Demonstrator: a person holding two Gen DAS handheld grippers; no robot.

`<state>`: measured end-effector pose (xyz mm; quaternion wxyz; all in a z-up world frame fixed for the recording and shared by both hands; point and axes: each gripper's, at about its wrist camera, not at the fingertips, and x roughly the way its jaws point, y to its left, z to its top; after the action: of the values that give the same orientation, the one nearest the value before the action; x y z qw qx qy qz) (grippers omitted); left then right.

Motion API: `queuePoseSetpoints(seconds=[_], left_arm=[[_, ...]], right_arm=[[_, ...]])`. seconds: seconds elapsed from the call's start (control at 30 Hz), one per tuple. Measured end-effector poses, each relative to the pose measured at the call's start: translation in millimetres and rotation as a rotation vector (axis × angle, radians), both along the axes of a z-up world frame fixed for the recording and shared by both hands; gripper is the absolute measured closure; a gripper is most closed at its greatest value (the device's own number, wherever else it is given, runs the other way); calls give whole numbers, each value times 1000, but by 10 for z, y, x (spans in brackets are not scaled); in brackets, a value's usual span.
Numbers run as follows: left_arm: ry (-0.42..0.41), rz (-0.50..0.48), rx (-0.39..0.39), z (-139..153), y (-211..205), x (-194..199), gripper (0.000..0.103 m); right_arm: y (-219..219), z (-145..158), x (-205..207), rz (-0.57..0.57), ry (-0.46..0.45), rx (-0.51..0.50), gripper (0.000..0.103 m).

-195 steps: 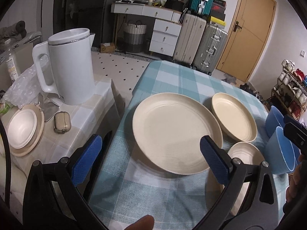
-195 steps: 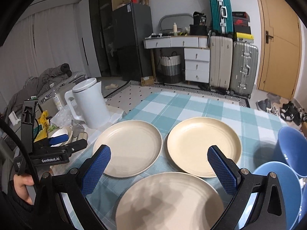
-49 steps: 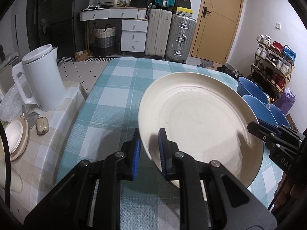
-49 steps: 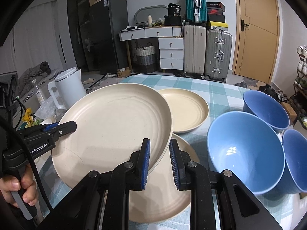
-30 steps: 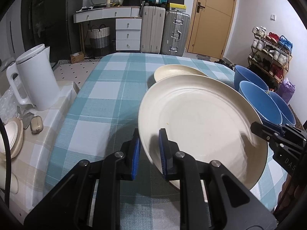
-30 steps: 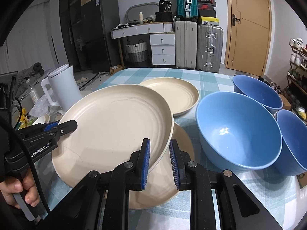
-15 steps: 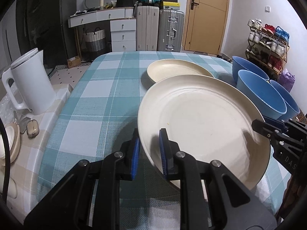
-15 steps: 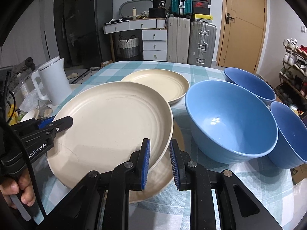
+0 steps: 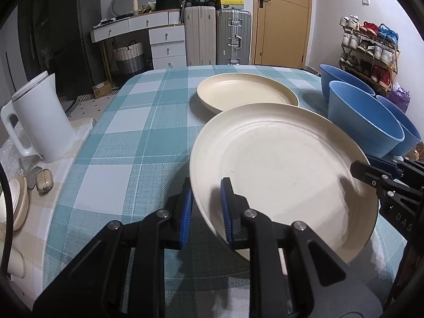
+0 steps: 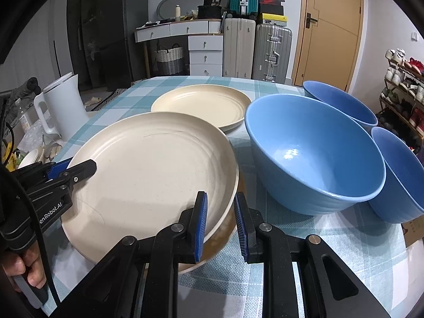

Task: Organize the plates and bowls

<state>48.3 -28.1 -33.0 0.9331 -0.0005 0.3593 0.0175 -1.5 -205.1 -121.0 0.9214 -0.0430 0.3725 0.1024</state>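
While a large cream plate (image 9: 278, 169) hangs tilted above the checked table (image 9: 127, 137), a second cream plate (image 10: 201, 106) lies flat toward the far edge and three blue bowls (image 10: 315, 153) crowd the right edge, the nearest just beside the raised plate. A white kettle (image 9: 39, 122) stands on a side surface off the left edge. The left gripper (image 9: 205, 206) is clenched on the plate's near-left rim, blue pads either side. The right gripper (image 10: 220, 220) pinches the opposite rim. Another cream plate (image 10: 220, 235) lies underneath, mostly hidden; whether the held plate touches it is unclear.
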Motion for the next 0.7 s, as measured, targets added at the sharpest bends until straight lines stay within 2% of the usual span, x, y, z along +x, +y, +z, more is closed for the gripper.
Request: queuePoseSetpoints(seconds=[0.4, 0.7], left_arm=[[7, -18, 41, -79, -105, 21, 86], [57, -24, 69, -163, -114, 103, 84]], right_arm=[[7, -95, 59, -26, 14, -11, 82], [53, -162, 77, -26, 18, -32, 81]])
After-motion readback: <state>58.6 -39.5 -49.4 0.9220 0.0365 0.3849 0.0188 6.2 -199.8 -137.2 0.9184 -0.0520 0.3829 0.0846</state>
